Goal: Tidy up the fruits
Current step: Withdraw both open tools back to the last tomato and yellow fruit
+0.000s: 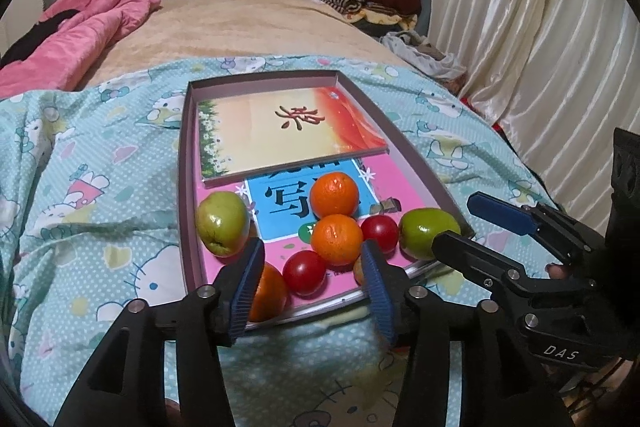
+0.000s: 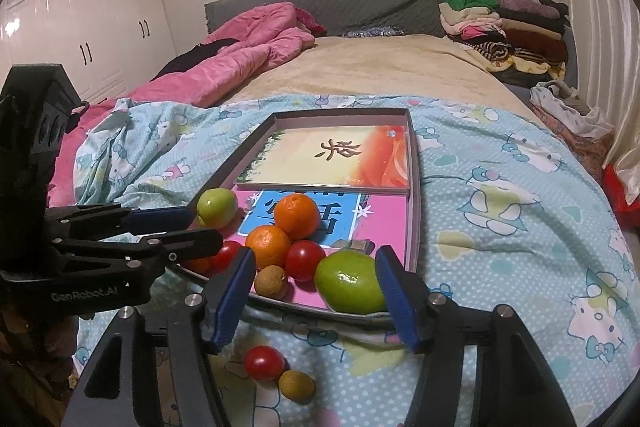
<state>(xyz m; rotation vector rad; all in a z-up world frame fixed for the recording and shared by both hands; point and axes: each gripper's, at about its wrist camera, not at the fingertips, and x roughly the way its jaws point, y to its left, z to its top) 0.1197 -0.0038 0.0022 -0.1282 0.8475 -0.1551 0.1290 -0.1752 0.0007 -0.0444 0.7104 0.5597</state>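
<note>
Fruits sit mostly in the tray point(image 2: 413, 187) on the bed point(image 2: 400, 75), bunched at its near end on a pink book point(image 2: 384, 215): 2 green apples point(image 2: 352, 281), 2 oranges point(image 2: 298, 211), tomatoes, 1 longan point(image 2: 271, 281). 1 tomato point(image 2: 264, 363) and 1 longan point(image 2: 296, 385) lie loose on the quilt point(image 2: 500, 207) in front of the tray, touching each other.

My right claw point(image 2: 316, 295) is parted, nothing clamped; the near apple sits just beyond it, by the right finger. My left claw point(image 1: 310, 291) is parted too, empty, over the near rim with a tomato point(image 1: 305, 273) showing between the fingers.

Risks, my guess:
- tray sits on soft quilt, so a bump tips it
- crowded pile: nudging 1 round fruit rolls others out over the low rim
- loose 2 could roll off the bed edge
- both claws close together, could collide
</note>
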